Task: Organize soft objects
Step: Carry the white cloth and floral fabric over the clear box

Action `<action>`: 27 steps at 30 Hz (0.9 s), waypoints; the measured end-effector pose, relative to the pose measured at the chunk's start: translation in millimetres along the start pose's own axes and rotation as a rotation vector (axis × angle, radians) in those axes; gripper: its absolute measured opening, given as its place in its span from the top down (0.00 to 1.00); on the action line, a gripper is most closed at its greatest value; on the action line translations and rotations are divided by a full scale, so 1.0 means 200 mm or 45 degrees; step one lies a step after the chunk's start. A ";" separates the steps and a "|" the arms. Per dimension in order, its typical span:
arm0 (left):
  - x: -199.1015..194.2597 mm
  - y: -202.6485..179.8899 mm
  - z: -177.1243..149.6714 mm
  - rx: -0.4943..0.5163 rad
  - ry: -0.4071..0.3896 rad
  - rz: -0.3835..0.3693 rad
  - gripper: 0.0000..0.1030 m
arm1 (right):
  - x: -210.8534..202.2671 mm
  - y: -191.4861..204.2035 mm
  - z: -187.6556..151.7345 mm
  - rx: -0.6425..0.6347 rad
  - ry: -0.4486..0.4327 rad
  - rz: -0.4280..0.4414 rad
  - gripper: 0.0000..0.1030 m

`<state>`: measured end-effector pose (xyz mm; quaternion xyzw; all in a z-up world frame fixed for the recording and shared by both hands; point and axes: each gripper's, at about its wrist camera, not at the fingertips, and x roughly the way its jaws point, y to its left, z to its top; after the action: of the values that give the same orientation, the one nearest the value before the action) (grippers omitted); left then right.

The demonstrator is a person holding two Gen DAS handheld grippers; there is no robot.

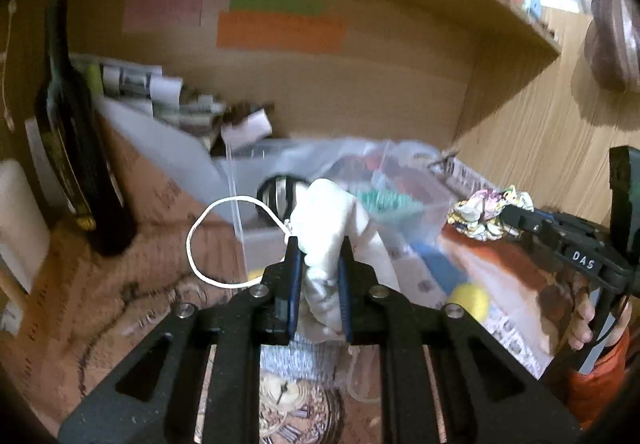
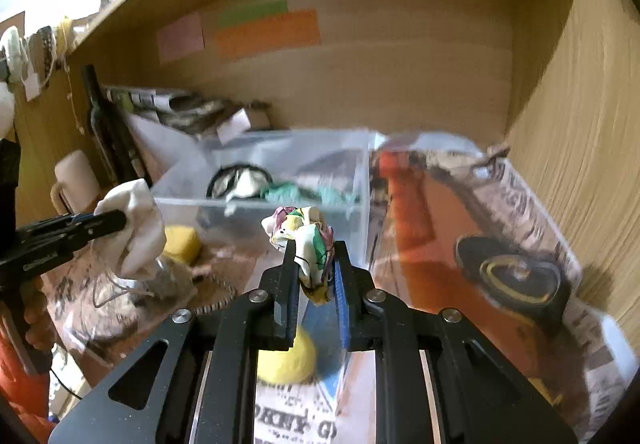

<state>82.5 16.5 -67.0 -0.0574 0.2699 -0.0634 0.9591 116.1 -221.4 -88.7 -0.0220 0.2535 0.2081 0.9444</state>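
My left gripper [image 1: 320, 248] is shut on a white cloth pouch [image 1: 334, 219] with a white cord loop [image 1: 200, 240], held in front of a clear plastic box [image 1: 256, 199]. It also shows in the right wrist view [image 2: 134, 228]. My right gripper [image 2: 316, 256] is shut on a crumpled floral cloth [image 2: 304, 236], held just before the clear box [image 2: 280, 171]; the cloth also shows in the left wrist view [image 1: 488, 213]. In the box lie a teal knitted piece [image 2: 304, 193] and a black-rimmed white item [image 2: 238, 179]. A yellow soft ball [image 2: 286, 362] lies below my right gripper.
A dark bottle [image 1: 76, 147] stands at the left of the wooden shelf. Papers [image 1: 160, 91] are piled behind the box. A second yellow soft thing [image 2: 182, 242] lies left of the box. A printed newspaper [image 2: 480, 244] covers the shelf floor on the right. A white mug [image 2: 76, 175] is far left.
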 end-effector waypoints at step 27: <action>0.34 0.02 0.36 0.060 -0.058 0.083 0.84 | 0.28 0.04 0.30 -0.072 -0.045 0.050 0.86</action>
<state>177.8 15.6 -41.4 -0.0275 0.2483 -0.0369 0.9676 185.7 -182.7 -62.9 -0.0399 0.2310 0.2342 0.9435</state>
